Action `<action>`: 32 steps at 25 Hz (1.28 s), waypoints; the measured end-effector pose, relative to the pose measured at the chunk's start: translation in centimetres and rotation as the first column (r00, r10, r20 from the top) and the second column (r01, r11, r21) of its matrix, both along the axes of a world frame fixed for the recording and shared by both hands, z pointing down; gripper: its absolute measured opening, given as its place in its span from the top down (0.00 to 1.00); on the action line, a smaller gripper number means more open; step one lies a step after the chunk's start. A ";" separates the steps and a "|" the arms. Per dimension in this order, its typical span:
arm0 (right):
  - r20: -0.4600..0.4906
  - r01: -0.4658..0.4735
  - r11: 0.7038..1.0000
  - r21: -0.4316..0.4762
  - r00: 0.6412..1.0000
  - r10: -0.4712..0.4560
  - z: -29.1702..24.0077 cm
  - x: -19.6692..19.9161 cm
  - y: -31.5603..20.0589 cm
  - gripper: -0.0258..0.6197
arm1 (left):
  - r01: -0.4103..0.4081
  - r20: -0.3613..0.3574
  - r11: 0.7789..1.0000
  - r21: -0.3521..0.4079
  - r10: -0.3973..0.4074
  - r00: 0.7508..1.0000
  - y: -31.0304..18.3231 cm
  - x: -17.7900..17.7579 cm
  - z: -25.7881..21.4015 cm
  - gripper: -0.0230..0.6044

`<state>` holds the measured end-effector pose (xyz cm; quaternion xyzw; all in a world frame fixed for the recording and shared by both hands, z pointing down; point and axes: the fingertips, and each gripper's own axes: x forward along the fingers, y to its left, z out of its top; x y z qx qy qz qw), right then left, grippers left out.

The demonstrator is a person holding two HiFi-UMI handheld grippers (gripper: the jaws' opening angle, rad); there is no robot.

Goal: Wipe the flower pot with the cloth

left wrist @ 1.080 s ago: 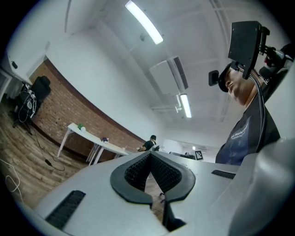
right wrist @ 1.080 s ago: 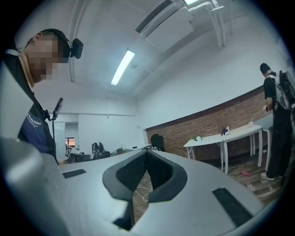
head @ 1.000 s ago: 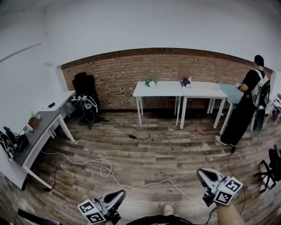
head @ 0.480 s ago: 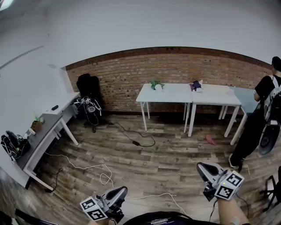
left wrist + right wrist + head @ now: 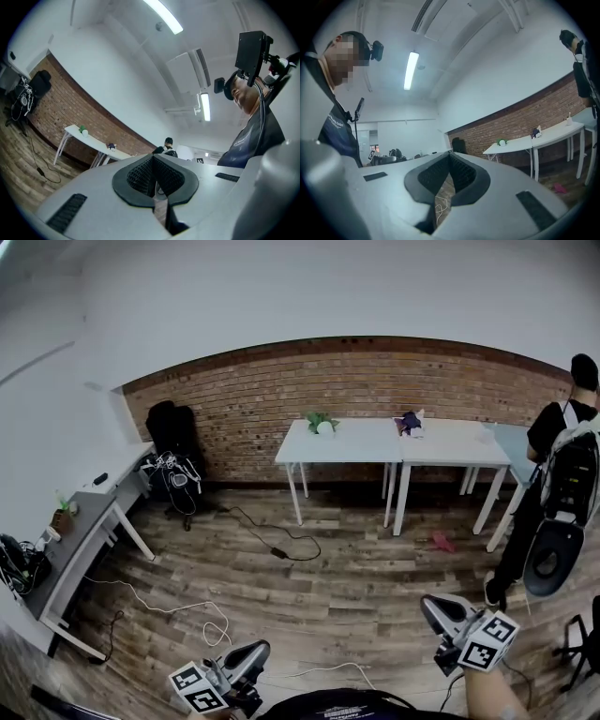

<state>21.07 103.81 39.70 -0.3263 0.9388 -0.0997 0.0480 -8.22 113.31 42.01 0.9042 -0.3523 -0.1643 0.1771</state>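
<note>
Far off by the brick wall stand two white tables (image 5: 356, 441). A small white flower pot (image 5: 322, 425) with a green plant is on the left one, and a dark crumpled cloth (image 5: 407, 422) lies near where the tables join. Both also show small in the left gripper view, pot (image 5: 83, 130) and cloth (image 5: 111, 146), and in the right gripper view, pot (image 5: 502, 142) and cloth (image 5: 536, 132). My left gripper (image 5: 258, 650) and right gripper (image 5: 429, 607) are low in the head view, several steps short of the tables. Both are shut and hold nothing.
A person (image 5: 562, 474) with a backpack stands at the right beside a bluish table. A grey desk (image 5: 80, 531) runs along the left wall, with a black chair (image 5: 173, 442) past it. Cables (image 5: 272, 545) and a pink object (image 5: 441, 542) lie on the wooden floor.
The tables have come slightly nearer and the white floor cable has slid toward me. The person at the right has stepped back from the table. Both grippers stay shut.
</note>
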 end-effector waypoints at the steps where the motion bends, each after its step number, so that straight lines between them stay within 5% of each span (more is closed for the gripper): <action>1: -0.004 -0.003 1.000 -0.001 1.000 0.003 0.1 -0.5 -0.8 0.96 | -0.006 -0.001 1.000 -0.002 0.006 1.000 -0.9 -0.4 0.2 0.97; 18: -0.038 -0.146 0.986 0.076 0.988 0.150 -3.0 -18.3 -20.3 0.96 | -0.184 0.073 0.979 0.083 0.179 0.981 -24.2 -18.5 -1.0 0.97; 26: -0.051 -0.149 0.988 0.039 0.987 0.151 -3.1 -20.3 -28.9 0.96 | -0.204 0.045 0.977 0.064 0.201 0.979 -33.6 -19.9 -0.9 0.97; 32: -0.025 -0.103 0.994 0.039 0.994 0.104 -2.3 -18.0 -38.7 0.96 | -0.156 0.067 0.986 0.056 0.152 0.986 -41.8 -17.7 -0.3 0.97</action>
